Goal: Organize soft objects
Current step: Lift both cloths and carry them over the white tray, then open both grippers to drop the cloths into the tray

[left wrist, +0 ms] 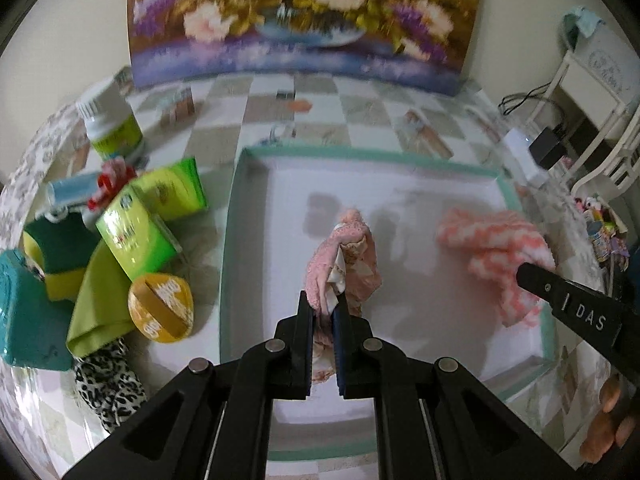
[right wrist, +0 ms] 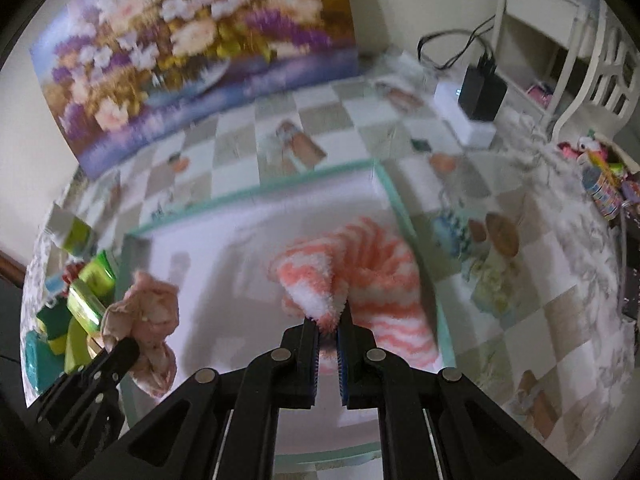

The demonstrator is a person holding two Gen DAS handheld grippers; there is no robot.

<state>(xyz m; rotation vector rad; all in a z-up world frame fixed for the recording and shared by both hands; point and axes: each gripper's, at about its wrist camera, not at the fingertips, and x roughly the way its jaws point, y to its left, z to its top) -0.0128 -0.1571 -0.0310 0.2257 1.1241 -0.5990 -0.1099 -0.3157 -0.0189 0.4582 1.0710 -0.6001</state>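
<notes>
My left gripper (left wrist: pixel 323 300) is shut on a pale pink cloth (left wrist: pixel 347 264), which hangs from the fingers over the middle of a white tray with a mint-green rim (left wrist: pixel 230 216). My right gripper (right wrist: pixel 329 322) is shut on a fuzzy sock striped pink and white (right wrist: pixel 360 276), held over the tray's right side (right wrist: pixel 404 216). In the left wrist view the striped sock (left wrist: pixel 496 240) and the right gripper (left wrist: pixel 532 270) show at the right. In the right wrist view the pink cloth (right wrist: pixel 154 320) and the left gripper (right wrist: pixel 128 346) show at the lower left.
Left of the tray lie green boxes (left wrist: pixel 136 236), a yellow round pack (left wrist: pixel 160 308), a green cloth (left wrist: pixel 94 308), a leopard-print cloth (left wrist: pixel 108 388), a sponge (left wrist: pixel 60 252) and a white jar (left wrist: pixel 110 124). A flower painting (left wrist: pixel 304 20) leans against the wall. A black charger (right wrist: pixel 482 96) sits at the table's right.
</notes>
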